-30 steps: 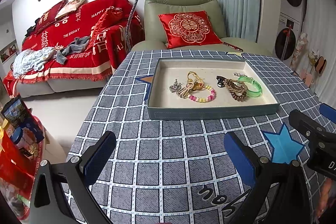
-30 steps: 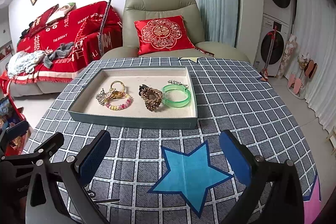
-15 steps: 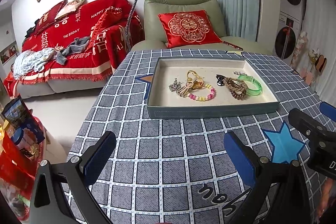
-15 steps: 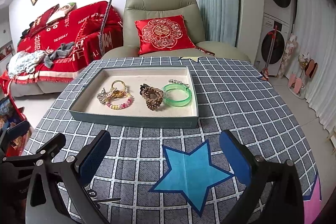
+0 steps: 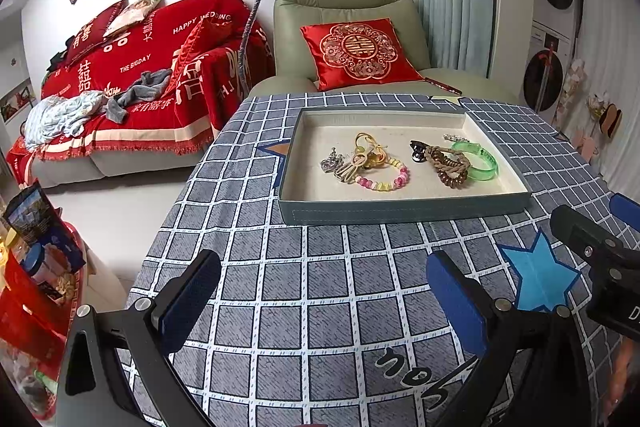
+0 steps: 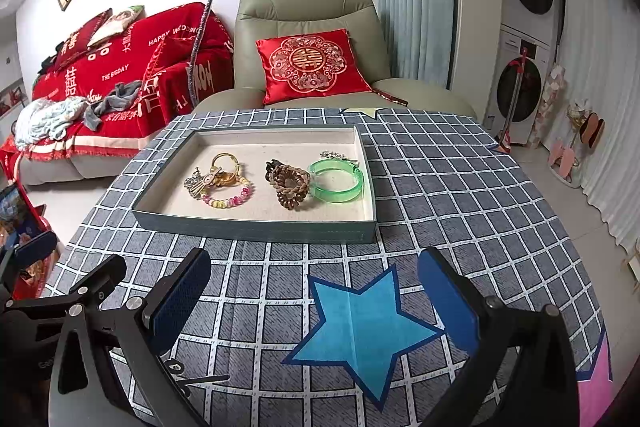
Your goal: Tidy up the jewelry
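A grey-green tray point(image 5: 400, 211) point(image 6: 256, 229) stands on the checked tablecloth. In it lie a green bangle point(image 5: 476, 163) point(image 6: 336, 181), a brown bead bracelet point(image 5: 448, 165) point(image 6: 290, 185), a pink and yellow bead bracelet point(image 5: 384, 181) point(image 6: 230, 197), gold rings with a keychain point(image 5: 366, 149) point(image 6: 224, 167), a silver charm point(image 5: 332, 163) and a silver clip point(image 6: 334, 155). My left gripper point(image 5: 324, 303) is open and empty above the cloth, short of the tray. My right gripper point(image 6: 314, 301) is open and empty over a blue star, also short of the tray.
The table point(image 6: 460, 187) carries a grey checked cloth with a blue star point(image 6: 360, 319). A green armchair with a red cushion point(image 6: 308, 65) stands behind it. A red-covered sofa point(image 5: 140, 83) is at the left. Snack packets point(image 5: 36, 247) sit beside the table's left edge.
Both views have drifted slightly nearer the tray. The jewelry has not moved and both grippers stay open.
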Tool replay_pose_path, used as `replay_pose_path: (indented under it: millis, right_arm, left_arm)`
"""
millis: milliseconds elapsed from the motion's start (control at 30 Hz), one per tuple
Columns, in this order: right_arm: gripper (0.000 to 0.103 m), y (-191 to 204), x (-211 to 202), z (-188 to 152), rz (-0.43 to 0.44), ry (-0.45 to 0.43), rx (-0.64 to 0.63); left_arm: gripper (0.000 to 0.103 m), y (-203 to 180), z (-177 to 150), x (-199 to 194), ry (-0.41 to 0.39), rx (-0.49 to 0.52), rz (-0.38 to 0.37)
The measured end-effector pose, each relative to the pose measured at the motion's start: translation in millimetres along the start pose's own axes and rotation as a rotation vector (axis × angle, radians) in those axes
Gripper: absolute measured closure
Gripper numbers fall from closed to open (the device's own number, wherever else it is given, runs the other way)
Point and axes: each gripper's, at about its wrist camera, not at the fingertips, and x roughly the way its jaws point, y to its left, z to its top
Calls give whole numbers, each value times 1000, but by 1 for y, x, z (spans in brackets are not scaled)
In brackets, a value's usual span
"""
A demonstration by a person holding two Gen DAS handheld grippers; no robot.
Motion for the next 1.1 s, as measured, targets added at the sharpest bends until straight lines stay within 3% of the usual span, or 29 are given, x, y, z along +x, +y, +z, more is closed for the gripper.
replay_pose_path:
  millis: [1100]
  right_arm:
    - [0, 1, -1, -1, 8, 3, 3]
  left_arm:
    - [0, 3, -1, -1, 3, -5, -2]
